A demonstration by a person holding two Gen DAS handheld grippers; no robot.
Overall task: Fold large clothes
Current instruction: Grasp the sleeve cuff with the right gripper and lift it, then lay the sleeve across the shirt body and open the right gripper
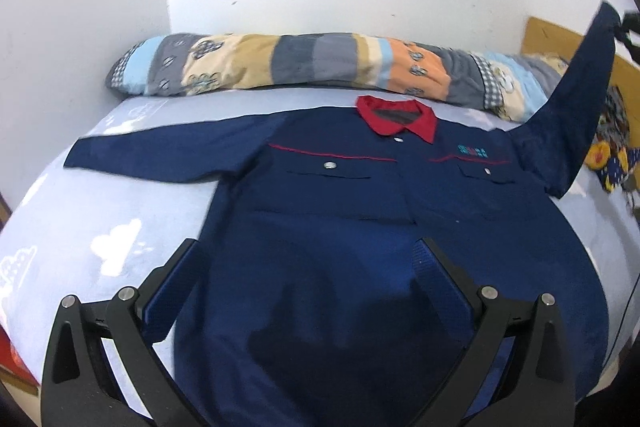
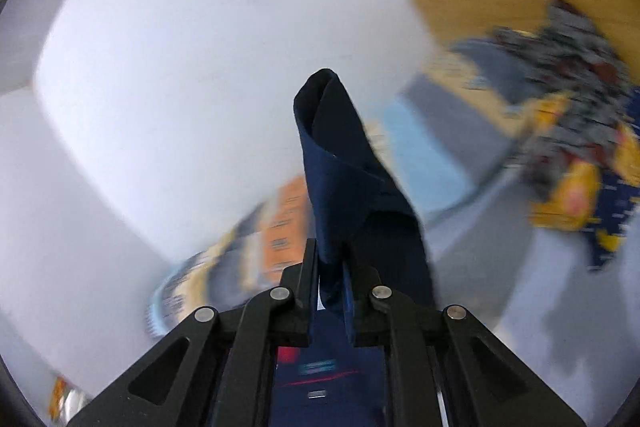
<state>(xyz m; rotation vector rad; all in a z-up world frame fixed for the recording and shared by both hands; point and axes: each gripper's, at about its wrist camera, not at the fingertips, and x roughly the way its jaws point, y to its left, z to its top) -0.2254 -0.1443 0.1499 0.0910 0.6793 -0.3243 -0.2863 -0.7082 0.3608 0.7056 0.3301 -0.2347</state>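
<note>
Your right gripper (image 2: 332,275) has its jaws clamped on the cuff of the navy work shirt's sleeve (image 2: 344,167), held up off the bed (image 1: 100,227). Your left gripper (image 1: 308,255) hovers with jaws wide over the shirt (image 1: 340,227), which lies face up, its red collar (image 1: 396,117) toward the patchwork quilt (image 1: 320,63).

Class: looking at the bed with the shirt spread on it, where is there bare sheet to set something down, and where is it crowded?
Bare sheet lies below the flat sleeve, beside the shirt body's edge, and in a strip between collar and rolled quilt. Crowded: the far corner, with patterned cloth under the lifted sleeve held by the right gripper.
</note>
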